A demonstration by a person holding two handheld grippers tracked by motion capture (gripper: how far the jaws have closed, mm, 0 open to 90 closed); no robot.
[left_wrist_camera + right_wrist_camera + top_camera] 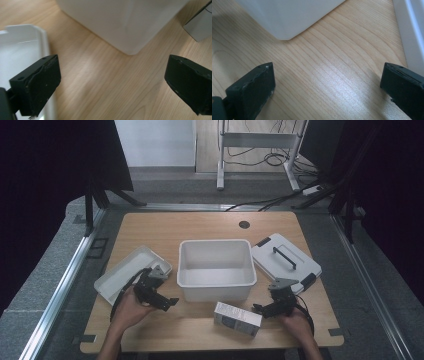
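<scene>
A white open bin (216, 265) stands in the middle of the wooden table (200, 227). My left gripper (162, 295) is held just off the bin's front left corner, beside a shallow white tray (131, 272). In the left gripper view its jaws (112, 85) stand wide open over bare wood, with the bin's corner (125, 22) ahead and the tray (22, 50) at the left. My right gripper (267, 302) sits at the bin's front right, open (328, 92), with nothing between its fingers. A small grey and white box (237, 318) lies on the table close to it.
A white lid with a black handle (285, 260) lies right of the bin; its edge (412, 32) borders the right gripper view. The box's corner (200, 25) shows at the upper right of the left gripper view. A cable hole (244, 224) sits near the table's far edge.
</scene>
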